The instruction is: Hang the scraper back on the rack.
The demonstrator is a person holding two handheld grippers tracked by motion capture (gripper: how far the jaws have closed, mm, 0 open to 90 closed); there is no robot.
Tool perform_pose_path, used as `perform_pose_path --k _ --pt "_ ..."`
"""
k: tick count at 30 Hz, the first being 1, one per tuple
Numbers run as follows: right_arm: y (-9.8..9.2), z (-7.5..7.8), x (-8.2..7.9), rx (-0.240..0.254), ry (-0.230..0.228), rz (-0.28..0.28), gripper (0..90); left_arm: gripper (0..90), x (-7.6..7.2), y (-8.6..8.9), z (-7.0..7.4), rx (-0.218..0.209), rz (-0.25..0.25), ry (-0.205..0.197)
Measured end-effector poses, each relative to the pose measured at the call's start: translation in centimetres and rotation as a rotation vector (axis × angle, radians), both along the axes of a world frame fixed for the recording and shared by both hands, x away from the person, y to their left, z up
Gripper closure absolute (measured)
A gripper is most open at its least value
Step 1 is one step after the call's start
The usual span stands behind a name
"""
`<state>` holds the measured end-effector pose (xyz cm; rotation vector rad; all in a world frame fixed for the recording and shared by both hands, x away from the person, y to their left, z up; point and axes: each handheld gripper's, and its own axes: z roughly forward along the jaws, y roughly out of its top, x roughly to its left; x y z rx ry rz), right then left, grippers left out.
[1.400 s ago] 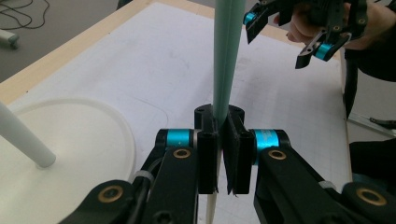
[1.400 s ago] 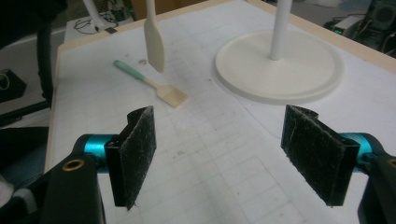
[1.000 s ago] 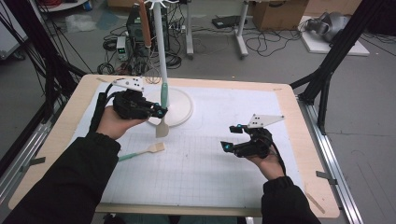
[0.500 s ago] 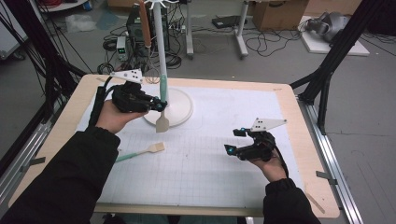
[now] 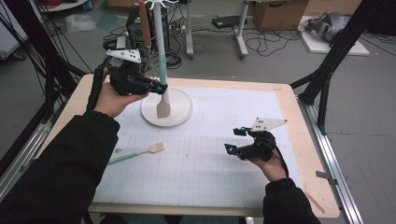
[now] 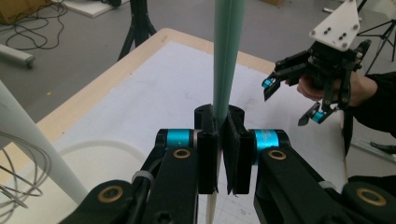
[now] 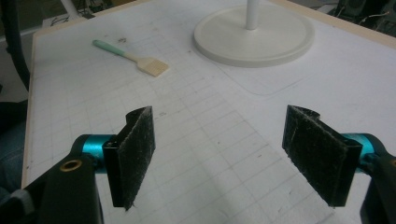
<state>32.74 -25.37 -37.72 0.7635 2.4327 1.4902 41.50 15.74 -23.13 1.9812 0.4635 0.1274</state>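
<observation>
My left gripper is shut on the teal handle of a spatula, which hangs upright with its pale blade over the round base of a white stand. It sits just beside the stand's pole. In the left gripper view the pads press on the handle from both sides. A second teal-handled spatula lies flat on the mat at the left. My right gripper hovers open over the mat at the right, with nothing between its pads.
A brown-handled utensil hangs from the top of the stand. The stand's base sits at the table's far middle. The white gridded mat covers most of the wooden table. Cables and boxes lie on the floor beyond.
My left hand has risen with the spatula, lifting it higher beside the pole. The right gripper has kept its place.
</observation>
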Motion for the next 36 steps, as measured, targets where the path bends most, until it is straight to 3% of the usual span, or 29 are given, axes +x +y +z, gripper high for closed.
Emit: perform_pose_path --k 19,30,36 --pt "0.1 -0.2 0.1 -0.008 -0.006 0.017 24.4 84.3 2.1 0.2 4.2 -0.058 0.040 -0.042" --pt "0.2 -0.2 0.1 -0.009 -0.013 0.024 24.4 84.3 3.7 1.8 5.9 -0.099 0.069 -0.031" --pt "0.1 -0.1 0.1 -0.004 -0.015 0.022 24.4 84.3 4.8 1.7 6.4 -0.110 0.063 -0.016"
